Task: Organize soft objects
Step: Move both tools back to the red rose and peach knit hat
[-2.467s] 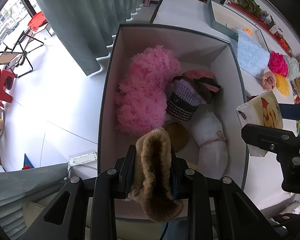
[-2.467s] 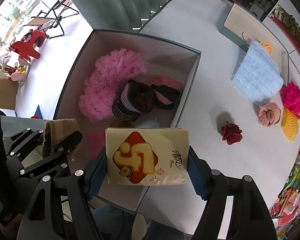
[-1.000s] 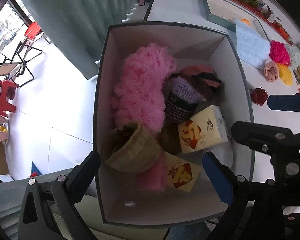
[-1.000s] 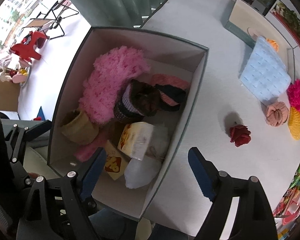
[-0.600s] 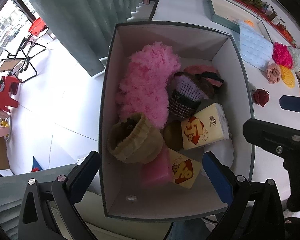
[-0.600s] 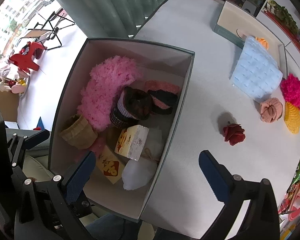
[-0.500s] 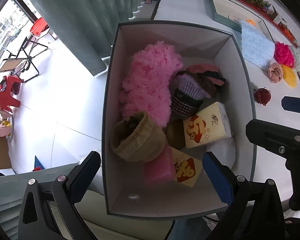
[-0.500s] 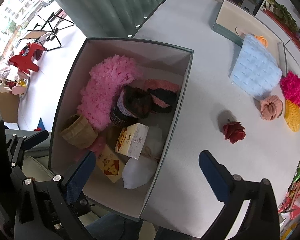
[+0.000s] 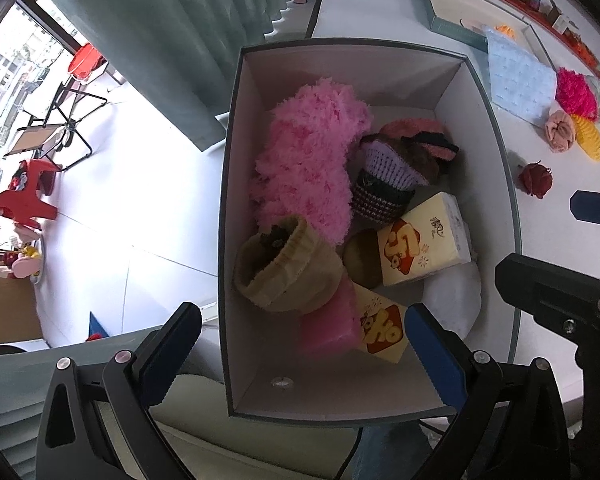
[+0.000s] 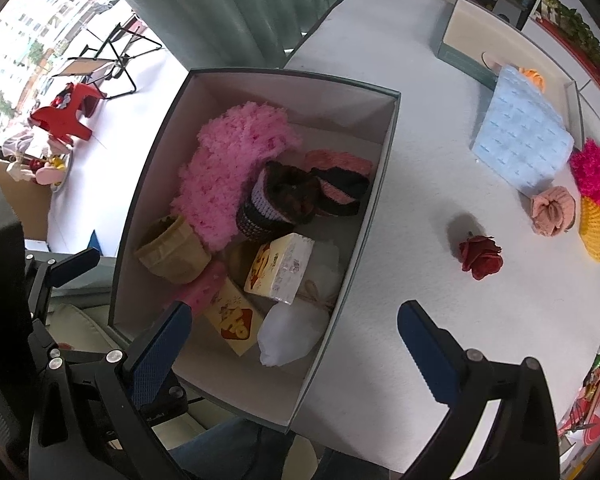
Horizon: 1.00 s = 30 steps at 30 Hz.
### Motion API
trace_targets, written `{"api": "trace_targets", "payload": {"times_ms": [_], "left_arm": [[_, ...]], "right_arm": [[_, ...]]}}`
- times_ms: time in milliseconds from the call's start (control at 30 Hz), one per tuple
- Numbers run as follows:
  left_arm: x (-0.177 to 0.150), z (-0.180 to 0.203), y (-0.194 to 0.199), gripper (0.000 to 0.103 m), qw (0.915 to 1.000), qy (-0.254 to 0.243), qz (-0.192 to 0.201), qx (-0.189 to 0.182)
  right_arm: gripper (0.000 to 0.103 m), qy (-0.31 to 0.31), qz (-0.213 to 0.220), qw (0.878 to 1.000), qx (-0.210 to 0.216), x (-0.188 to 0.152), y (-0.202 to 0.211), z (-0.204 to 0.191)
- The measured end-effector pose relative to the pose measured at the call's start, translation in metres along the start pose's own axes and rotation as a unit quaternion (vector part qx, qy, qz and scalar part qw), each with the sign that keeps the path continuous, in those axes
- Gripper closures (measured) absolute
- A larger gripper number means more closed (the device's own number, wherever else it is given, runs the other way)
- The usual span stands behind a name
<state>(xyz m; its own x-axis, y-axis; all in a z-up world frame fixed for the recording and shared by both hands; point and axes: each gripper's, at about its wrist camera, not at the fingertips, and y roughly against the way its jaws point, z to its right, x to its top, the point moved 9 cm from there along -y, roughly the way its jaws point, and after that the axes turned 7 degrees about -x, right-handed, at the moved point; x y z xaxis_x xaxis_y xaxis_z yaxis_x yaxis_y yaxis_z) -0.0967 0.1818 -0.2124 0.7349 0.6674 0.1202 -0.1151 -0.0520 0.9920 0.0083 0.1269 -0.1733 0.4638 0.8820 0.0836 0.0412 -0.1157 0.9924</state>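
A grey open box (image 9: 230, 208) (image 10: 380, 208) stands at the table's near left corner. It holds a fluffy pink item (image 9: 308, 164), a tan knit hat (image 9: 284, 268), a striped knit hat (image 9: 384, 184), two yellow tissue packs (image 9: 424, 240) (image 9: 382, 328), a pink cloth and a white bundle (image 10: 296, 332). My left gripper (image 9: 300, 344) is open and empty above the box's near end. My right gripper (image 10: 292, 344) is open and empty over the box's near right wall.
On the table to the right of the box lie a dark red fabric rose (image 10: 480, 256), a peach fabric flower (image 10: 550, 210), a yellow knit piece (image 10: 596, 234), a magenta pompom (image 10: 594, 172) and a light blue pack (image 10: 524, 148). A shallow tray (image 10: 464, 60) stands behind.
Both grippers let go of their loads: the tan hat and a yellow tissue pack now lie in the box. Both grippers opened and have since drawn back slightly.
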Motion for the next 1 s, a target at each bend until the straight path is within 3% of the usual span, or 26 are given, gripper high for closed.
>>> {"api": "trace_targets", "payload": {"times_ms": [333, 567, 867, 1000], "left_arm": [[-0.001, 0.004, 0.007, 0.001, 0.9991, -0.008, -0.008, 0.042], [0.001, 0.024, 0.010, 0.001, 0.9986, -0.019, -0.017, 0.047], [0.017, 0.101, 0.015, 0.001, 0.9969, -0.065, -0.021, 0.039], [0.028, 0.152, 0.016, 0.001, 0.9965, -0.080, -0.023, 0.010]], "right_arm": [[0.000, 0.009, 0.007, 1.000, 0.021, 0.001, 0.005, 0.001], [0.000, 0.012, 0.013, 0.999, 0.033, -0.001, 0.008, 0.014], [0.000, -0.079, -0.003, 0.996, 0.036, -0.021, -0.001, 0.108], [0.000, -0.133, -0.020, 0.990, 0.030, -0.035, -0.008, 0.165]]}}
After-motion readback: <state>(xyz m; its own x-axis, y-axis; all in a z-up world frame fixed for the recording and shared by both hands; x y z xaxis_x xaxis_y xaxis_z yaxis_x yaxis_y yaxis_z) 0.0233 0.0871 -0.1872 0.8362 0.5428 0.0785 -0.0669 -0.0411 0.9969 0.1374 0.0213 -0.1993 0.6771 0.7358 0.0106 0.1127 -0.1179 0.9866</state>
